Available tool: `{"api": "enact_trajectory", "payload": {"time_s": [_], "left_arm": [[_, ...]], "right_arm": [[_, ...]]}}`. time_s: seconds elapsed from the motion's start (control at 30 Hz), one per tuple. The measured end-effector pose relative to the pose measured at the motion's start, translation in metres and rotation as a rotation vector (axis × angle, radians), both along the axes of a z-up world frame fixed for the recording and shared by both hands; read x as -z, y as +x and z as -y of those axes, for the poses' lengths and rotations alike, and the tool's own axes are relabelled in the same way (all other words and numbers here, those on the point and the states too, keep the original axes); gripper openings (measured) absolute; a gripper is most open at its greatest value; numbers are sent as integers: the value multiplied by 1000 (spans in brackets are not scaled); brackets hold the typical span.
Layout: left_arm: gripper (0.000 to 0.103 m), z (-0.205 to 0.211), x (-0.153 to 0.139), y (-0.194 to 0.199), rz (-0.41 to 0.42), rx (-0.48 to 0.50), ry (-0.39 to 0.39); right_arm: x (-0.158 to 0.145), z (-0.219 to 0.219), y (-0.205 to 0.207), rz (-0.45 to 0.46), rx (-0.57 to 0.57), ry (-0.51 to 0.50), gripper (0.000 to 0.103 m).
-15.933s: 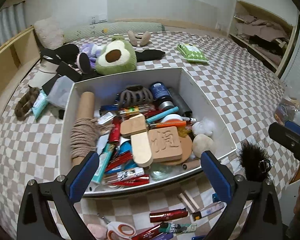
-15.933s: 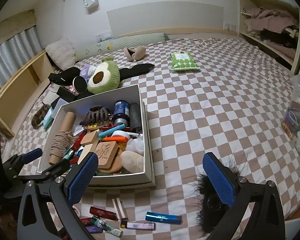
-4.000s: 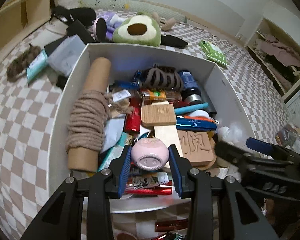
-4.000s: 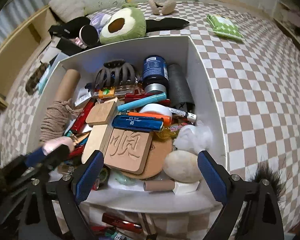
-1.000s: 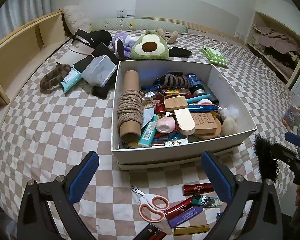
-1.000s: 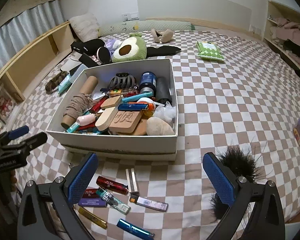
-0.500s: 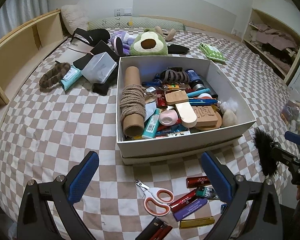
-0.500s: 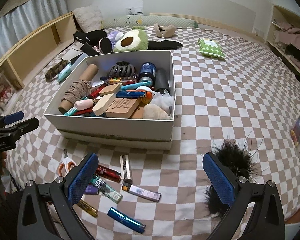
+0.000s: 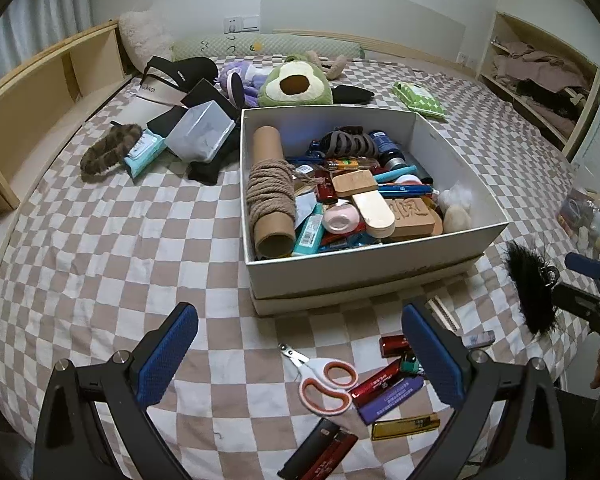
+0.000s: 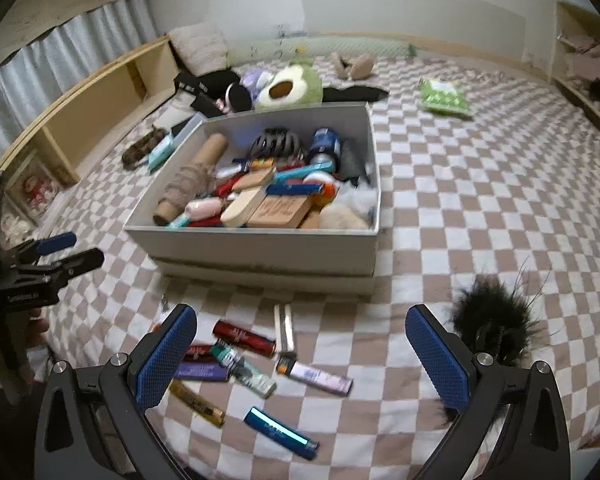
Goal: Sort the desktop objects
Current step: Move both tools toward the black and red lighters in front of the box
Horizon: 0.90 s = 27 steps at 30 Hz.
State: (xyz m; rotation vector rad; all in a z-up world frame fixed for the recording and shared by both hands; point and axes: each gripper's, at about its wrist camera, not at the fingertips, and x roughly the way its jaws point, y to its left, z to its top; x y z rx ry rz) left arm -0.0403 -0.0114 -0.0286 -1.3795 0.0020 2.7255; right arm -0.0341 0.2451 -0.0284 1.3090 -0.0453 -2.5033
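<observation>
White cardboard box (image 9: pixel 372 276) sits mid-bed on the checked sheet (image 9: pixel 112 240), crammed with small items. In front of it lie loose pieces: scissors (image 9: pixel 326 378), red, purple and gold lighters (image 9: pixel 388 392), a blue tube (image 10: pixel 280 432). Left gripper (image 9: pixel 300 354) spread wide, empty, above the scissors. Right gripper (image 10: pixel 300 354) likewise released, holding nothing. Scissors look light, rigid, flat to the cloth; likely best pinched across the orange handles. Lighters smooth, probably slippery; grip across the middle.
</observation>
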Motion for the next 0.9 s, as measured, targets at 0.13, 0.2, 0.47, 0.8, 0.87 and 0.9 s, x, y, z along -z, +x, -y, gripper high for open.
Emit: {"api": "enact_trajectory", "payload": {"time_s": [0.13, 0.2, 0.47, 0.8, 0.87, 0.9], "left_arm": [[103, 2, 3, 5, 14, 26, 0], [103, 2, 7, 7, 33, 51, 1], [103, 2, 28, 19, 119, 130, 17], [102, 9, 63, 33, 216, 138, -37], [103, 10, 69, 36, 233, 149, -61], [102, 10, 73, 38, 242, 155, -73]], "right_arm": [[8, 1, 3, -1, 5, 29, 103], [14, -1, 5, 9, 5, 33, 103], [32, -10, 9, 114, -46, 39, 103], [56, -19, 10, 234, -1, 19, 103], [61, -19, 8, 259, 7, 15, 103], [63, -19, 7, 272, 12, 13, 103]]}}
